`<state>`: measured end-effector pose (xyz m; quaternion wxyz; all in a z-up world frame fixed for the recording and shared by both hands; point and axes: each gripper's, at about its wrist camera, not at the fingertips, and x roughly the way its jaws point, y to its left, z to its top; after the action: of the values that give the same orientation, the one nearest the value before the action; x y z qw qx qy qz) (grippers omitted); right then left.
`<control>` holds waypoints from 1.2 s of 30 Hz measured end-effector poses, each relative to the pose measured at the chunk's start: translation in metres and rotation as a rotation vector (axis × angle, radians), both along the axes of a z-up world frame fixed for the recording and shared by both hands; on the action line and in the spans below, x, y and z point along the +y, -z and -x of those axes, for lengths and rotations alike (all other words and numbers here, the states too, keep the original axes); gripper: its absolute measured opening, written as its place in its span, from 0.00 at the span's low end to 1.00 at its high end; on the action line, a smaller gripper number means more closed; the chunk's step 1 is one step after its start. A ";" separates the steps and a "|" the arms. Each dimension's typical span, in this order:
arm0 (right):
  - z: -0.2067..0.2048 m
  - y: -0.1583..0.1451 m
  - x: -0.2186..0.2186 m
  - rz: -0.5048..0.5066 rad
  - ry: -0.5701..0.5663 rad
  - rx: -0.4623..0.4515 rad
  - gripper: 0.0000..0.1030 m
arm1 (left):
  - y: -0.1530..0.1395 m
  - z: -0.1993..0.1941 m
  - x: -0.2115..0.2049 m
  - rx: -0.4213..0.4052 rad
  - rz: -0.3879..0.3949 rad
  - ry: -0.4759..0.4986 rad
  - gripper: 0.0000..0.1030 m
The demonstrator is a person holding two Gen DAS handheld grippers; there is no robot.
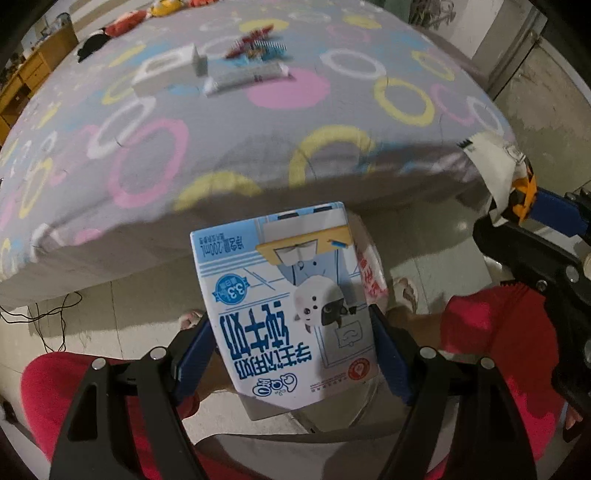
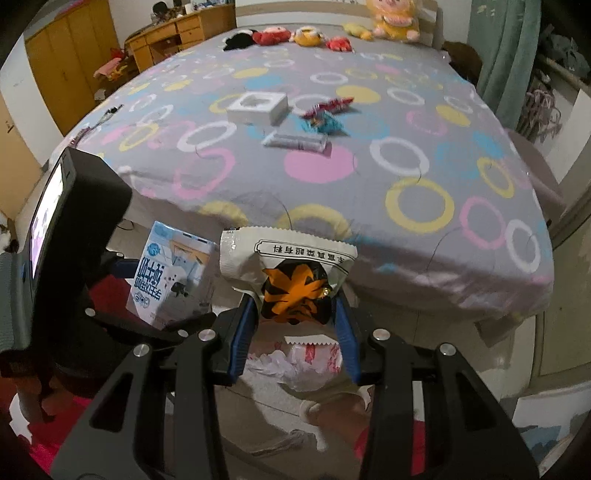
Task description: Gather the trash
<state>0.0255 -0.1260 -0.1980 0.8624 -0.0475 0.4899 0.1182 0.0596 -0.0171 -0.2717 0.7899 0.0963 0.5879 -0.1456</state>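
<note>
blue-and-white milk carton (image 1: 291, 306), upside down, pinched between the left gripper (image 1: 291, 354) fingers, off the near bed (image 1: 229, 147) edge. white snack wrapper (image 2: 291, 273) with orange-black print clamped in the right gripper (image 2: 295, 325). white box (image 2: 258, 107), apparently empty, and further wrappers (image 2: 325, 114) lie far on the bed.

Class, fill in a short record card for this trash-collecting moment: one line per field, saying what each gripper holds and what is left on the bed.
left gripper: shut on milk carton
right gripper: shut on snack wrapper
still on bed: white box, grey packet, red and blue wrappers
far end of bed: plush toys
below grippers: plastic bag on floor
</note>
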 end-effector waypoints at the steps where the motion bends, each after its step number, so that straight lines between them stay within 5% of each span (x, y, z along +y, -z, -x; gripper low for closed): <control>1: -0.001 0.006 0.001 -0.001 0.002 0.011 0.39 | 0.005 -0.001 -0.001 0.004 -0.003 0.007 0.74; 26: -0.043 0.128 -0.021 -0.045 0.145 0.209 0.39 | 0.116 -0.032 -0.036 0.070 -0.150 0.235 0.74; 36: -0.058 0.175 -0.034 -0.055 0.200 0.298 0.39 | 0.120 -0.034 -0.038 0.139 -0.148 0.243 0.74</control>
<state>0.0832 -0.1595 -0.3728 0.7886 0.0432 0.6112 0.0511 0.0933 -0.0546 -0.3919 0.7147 0.2144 0.6341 -0.2027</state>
